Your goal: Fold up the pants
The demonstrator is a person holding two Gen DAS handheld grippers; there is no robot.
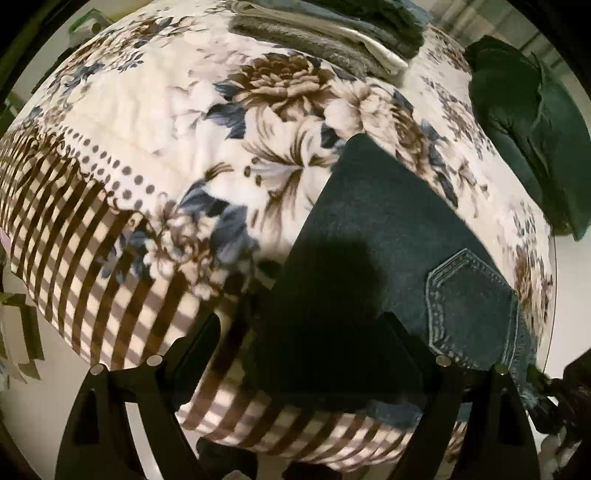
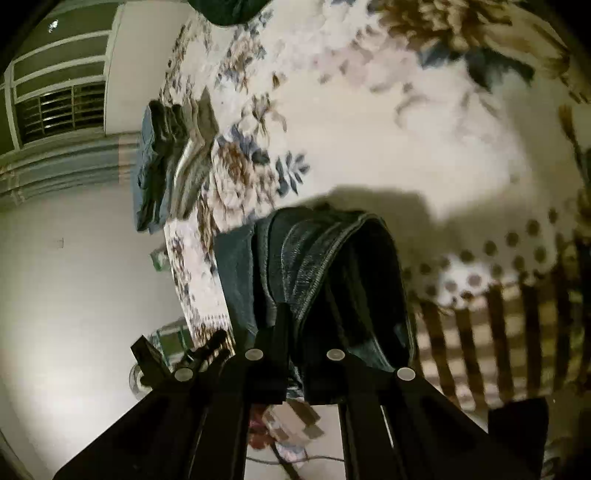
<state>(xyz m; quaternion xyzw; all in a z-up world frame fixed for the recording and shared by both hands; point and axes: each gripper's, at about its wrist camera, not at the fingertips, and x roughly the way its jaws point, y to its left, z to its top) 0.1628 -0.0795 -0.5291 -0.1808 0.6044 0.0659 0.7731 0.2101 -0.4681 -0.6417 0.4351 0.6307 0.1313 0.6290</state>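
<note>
Dark blue jeans lie on a floral blanket, back pocket showing at the near right. My left gripper hangs open just above the jeans' near edge, holding nothing. In the right wrist view my right gripper is shut on a bunched fold of the jeans, near a stitched seam, lifted off the blanket.
A stack of folded clothes sits at the far edge of the bed; it also shows in the right wrist view. A dark green garment lies at the far right. The blanket's striped border marks the near bed edge.
</note>
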